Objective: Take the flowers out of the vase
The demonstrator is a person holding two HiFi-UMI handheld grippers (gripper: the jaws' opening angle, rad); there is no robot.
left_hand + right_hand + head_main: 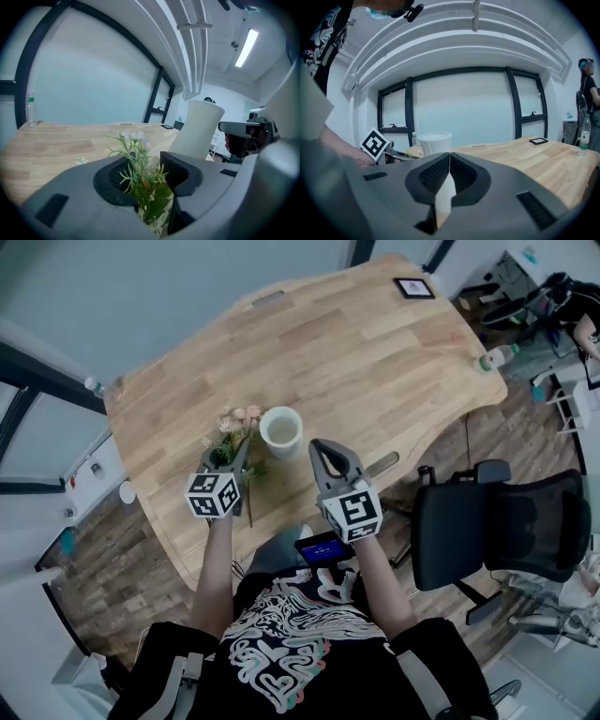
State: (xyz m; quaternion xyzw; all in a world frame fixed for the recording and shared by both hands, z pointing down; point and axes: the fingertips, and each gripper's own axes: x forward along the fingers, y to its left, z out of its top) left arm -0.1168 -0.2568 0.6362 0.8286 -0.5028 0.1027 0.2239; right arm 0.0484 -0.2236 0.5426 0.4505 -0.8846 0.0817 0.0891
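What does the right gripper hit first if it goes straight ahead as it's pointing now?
The white vase: it stands dead ahead of the shut right gripper. Depth is unclear, but nothing shows between them.

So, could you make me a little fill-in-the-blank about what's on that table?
The vase is ____ in colour.
In the head view, the flowers are on the vase's ____ side.
The left gripper has the ____ between its fingers.
The fingers of the right gripper are ____, nothing between them.
Missing words: white; left; flowers; shut.
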